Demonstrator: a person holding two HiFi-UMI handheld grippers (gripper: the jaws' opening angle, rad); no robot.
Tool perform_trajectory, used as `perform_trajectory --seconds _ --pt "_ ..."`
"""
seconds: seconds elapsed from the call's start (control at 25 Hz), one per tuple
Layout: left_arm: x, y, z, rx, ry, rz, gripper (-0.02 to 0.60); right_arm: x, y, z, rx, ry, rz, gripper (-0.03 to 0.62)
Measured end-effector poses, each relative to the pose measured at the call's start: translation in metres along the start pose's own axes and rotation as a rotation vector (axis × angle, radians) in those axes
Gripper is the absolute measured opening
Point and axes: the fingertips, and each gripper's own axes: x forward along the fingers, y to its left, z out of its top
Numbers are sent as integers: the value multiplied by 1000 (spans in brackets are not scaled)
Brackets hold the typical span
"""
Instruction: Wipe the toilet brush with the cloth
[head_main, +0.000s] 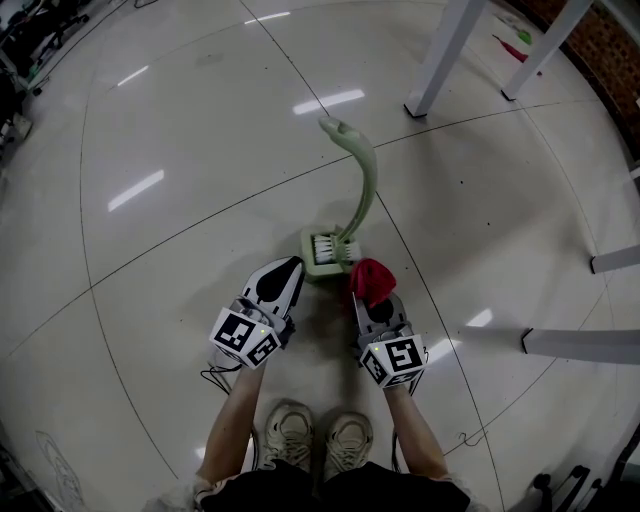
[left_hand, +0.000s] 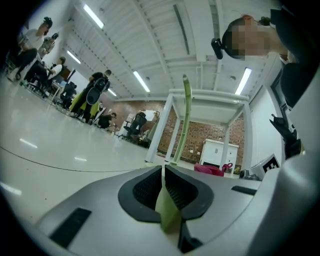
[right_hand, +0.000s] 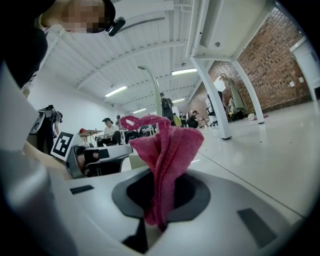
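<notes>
The pale-green toilet brush (head_main: 362, 190) stands with its head low and its curved handle rising above both grippers. The left gripper (head_main: 291, 268) has its jaws closed tight on a thin green edge at the brush head, with its fingers at the head's left side. The right gripper (head_main: 366, 300) is clamped on the pink cloth (head_main: 372, 279). The cloth bunches out past the fingertips, just beside the head's right side; whether it touches the head cannot be determined.
</notes>
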Motion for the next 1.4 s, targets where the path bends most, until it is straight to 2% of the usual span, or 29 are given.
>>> perform_trajectory --seconds 0.2,0.56,0.96,1.04,1.12,1.16,1.2,1.28,1.32,1.4 --pt "1 -1 -1 1 -3 -11 5 1 11 -1 -24 3 19 31" --pt "0 -5 2 23 -7 -27 5 13 54 -5 -74 18 123 31" --pt "-35 35 26 49 -56 84 5 34 97 -10 -91 32 223 31" --pt "-35 35 26 72 -45 56 5 35 100 -3 -82 13 231 31" --pt "-28 24 22 120 -1 -43 7 29 97 15 -80 -49 228 31" --pt "-24 16 18 150 32 -112 52 24 92 23 -77 -69 220 31" --pt "-19 8 15 177 67 -182 171 18 86 27 -74 -72 208 31" --pt "-11 -1 11 222 119 -289 314 10 70 25 -72 -47 170 31" --pt "-6 -3 9 241 141 -327 368 8 61 20 -73 -25 145 31" --pt "6 -7 0 276 198 -397 416 9 48 12 -77 8 99 31"
